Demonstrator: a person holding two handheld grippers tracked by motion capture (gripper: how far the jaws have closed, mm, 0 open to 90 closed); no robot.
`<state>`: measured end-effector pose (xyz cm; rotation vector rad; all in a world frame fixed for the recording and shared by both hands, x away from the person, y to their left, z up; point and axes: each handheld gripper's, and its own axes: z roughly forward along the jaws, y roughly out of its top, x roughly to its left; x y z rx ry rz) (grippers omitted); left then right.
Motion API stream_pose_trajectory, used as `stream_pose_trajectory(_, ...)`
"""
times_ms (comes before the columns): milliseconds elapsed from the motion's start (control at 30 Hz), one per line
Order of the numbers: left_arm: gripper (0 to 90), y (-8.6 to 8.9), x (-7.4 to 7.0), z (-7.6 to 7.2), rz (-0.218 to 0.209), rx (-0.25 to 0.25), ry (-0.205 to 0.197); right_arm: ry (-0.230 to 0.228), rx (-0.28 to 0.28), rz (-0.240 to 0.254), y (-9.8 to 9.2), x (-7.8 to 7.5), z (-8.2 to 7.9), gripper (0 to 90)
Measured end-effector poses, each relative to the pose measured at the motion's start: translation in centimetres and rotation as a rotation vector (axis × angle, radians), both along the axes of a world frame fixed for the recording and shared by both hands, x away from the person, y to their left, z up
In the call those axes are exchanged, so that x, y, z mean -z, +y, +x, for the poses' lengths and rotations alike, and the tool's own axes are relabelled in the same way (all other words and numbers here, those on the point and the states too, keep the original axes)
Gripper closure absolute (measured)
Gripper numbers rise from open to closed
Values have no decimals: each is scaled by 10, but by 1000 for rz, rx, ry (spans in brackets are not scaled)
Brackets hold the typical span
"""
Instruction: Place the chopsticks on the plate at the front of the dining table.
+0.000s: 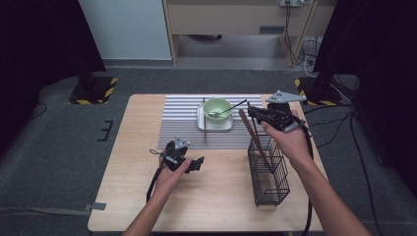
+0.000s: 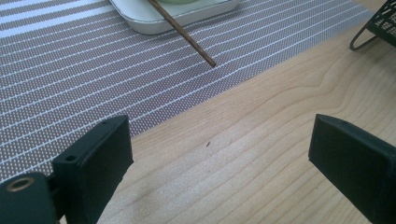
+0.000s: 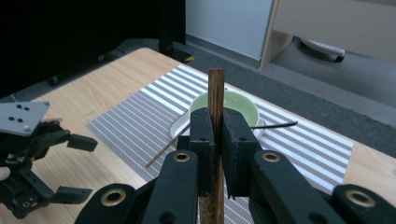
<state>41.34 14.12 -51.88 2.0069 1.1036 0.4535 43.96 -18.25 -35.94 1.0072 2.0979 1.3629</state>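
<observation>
One dark wooden chopstick (image 3: 215, 93) is pinched by right claw (image 3: 217, 135) above black wire basket (image 1: 268, 172); its mate (image 2: 184, 33) left at twelve o'clock; left claw (image 2: 224, 154) spread, idle.

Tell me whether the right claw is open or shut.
Shut: the right claw has both black pads pressed on a brown wooden stick, standing upright between them.
</observation>
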Motion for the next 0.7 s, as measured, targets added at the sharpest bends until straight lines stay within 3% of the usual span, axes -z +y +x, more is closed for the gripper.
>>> stream_pose_trajectory(400,58,-6,-8,0,-3,9,-19,-39,11,103,-16,-27,-4,838)
stream_pose_trajectory(700,61,-13,-19,0,-20,31,-45,-83,17,131,-21,-50,-2,838)
